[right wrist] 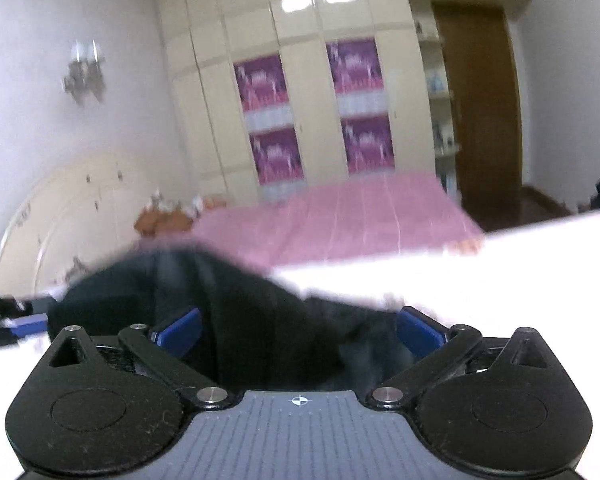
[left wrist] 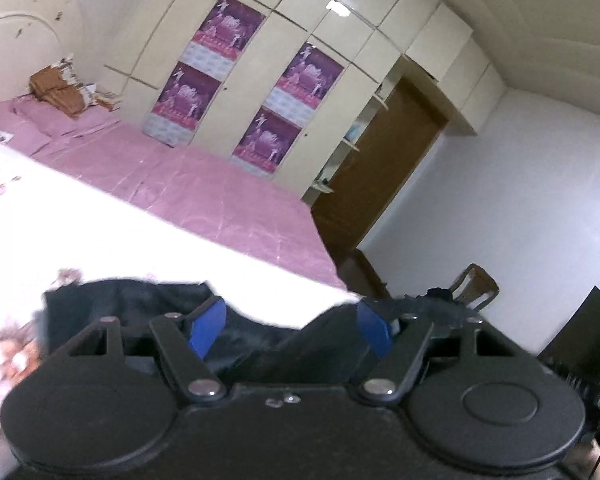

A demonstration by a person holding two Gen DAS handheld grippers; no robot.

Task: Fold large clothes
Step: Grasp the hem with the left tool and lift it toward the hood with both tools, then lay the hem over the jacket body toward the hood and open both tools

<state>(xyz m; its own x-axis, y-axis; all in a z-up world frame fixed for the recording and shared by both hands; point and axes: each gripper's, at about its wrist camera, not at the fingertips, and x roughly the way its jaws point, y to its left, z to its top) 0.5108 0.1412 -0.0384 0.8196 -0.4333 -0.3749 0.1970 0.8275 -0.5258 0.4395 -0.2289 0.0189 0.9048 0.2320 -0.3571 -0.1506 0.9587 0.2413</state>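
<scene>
Left gripper (left wrist: pixel 290 326) and right gripper (right wrist: pixel 298 330) both spread wide, gripping nothing; dark garment (right wrist: pixel 260 312) at 12 o'clock on bed (left wrist: pixel 204 188).

So the work surface is a white sheet (left wrist: pixel 140 248) so blown out by the light you can barely make out detail, just some faint pinkish floral print near its left edge. Lying right on it is a dark, almost black garment (right wrist: pixel 244 304), bunched up in a rumpled heap. Behind it there's a bed with a pink bedspread (left wrist: pixel 204 184), and up by the cream headboard (left wrist: pixel 24 20) sit pink pillows (left wrist: pixel 48 120) with some brown folded fabric (left wrist: pixel 56 90) on top.
</scene>
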